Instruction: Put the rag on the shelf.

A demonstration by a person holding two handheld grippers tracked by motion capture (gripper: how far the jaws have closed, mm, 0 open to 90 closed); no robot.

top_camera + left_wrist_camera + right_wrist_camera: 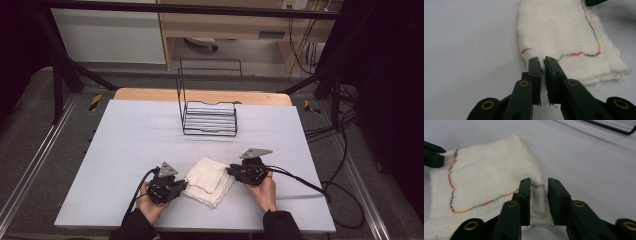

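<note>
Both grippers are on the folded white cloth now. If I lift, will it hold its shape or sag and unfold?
The folded white cloth will probably sag: it looks like soft woven fabric, bunching between the left gripper jaws. Its stacked layers show loose at the edge, so they may fall open. It looks light, and the right gripper straddles a raised fold.

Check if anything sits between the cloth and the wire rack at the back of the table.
Nothing visible does. The cloth lies folded at the near edge, pinched by the left tool and with an edge between the right tool's jaws. Bare table runs from it to the rack.
</note>
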